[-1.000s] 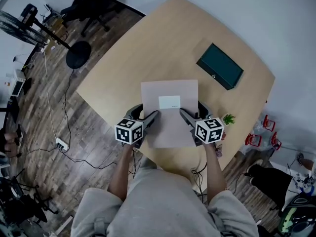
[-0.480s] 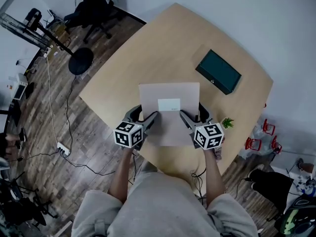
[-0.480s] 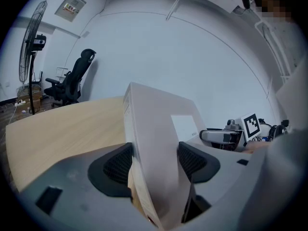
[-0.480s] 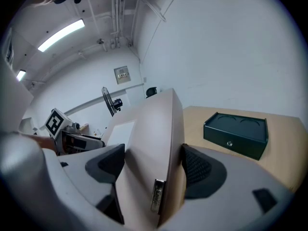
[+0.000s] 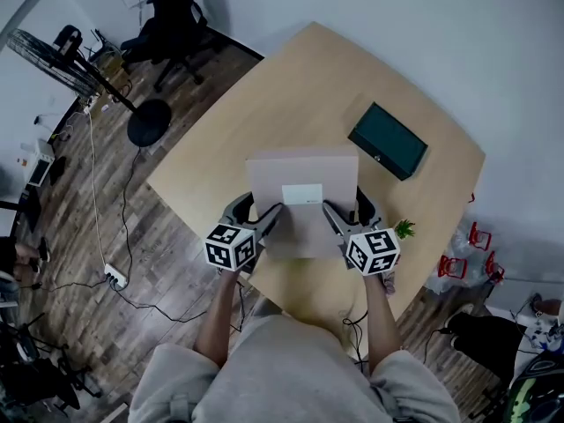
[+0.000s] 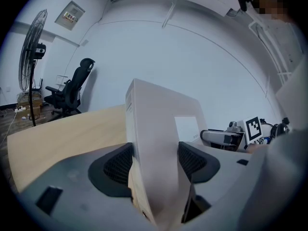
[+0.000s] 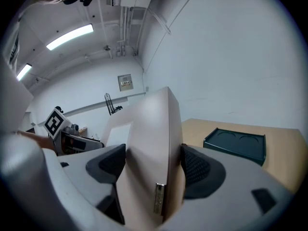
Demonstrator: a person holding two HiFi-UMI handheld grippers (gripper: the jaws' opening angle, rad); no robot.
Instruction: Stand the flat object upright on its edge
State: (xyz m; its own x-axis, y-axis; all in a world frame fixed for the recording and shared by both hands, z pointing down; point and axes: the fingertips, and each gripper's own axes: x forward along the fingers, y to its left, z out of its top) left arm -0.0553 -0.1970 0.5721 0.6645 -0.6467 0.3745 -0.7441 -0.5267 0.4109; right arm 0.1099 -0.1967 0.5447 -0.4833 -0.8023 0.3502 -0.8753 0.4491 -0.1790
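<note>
Your left gripper (image 5: 260, 211) and right gripper (image 5: 346, 210) are each clamped on a side edge of the box (image 5: 300, 170), jaws pressed against its two faces. Over the last second the box has grown shorter front to back in the head view, and both gripper views show it rearing steeply upward. You are tipping it off its face, so I judge the standing-up to be under way, not finished. The box is over the near edge of the table (image 5: 317, 86); I cannot tell whether its lower edge touches the wood. A small plant (image 5: 404, 229) stands by the near right edge. Farther off, toward the far right edge, the green tray (image 5: 388, 141) lies flat, well apart from the box, its two round hollows empty.
</note>
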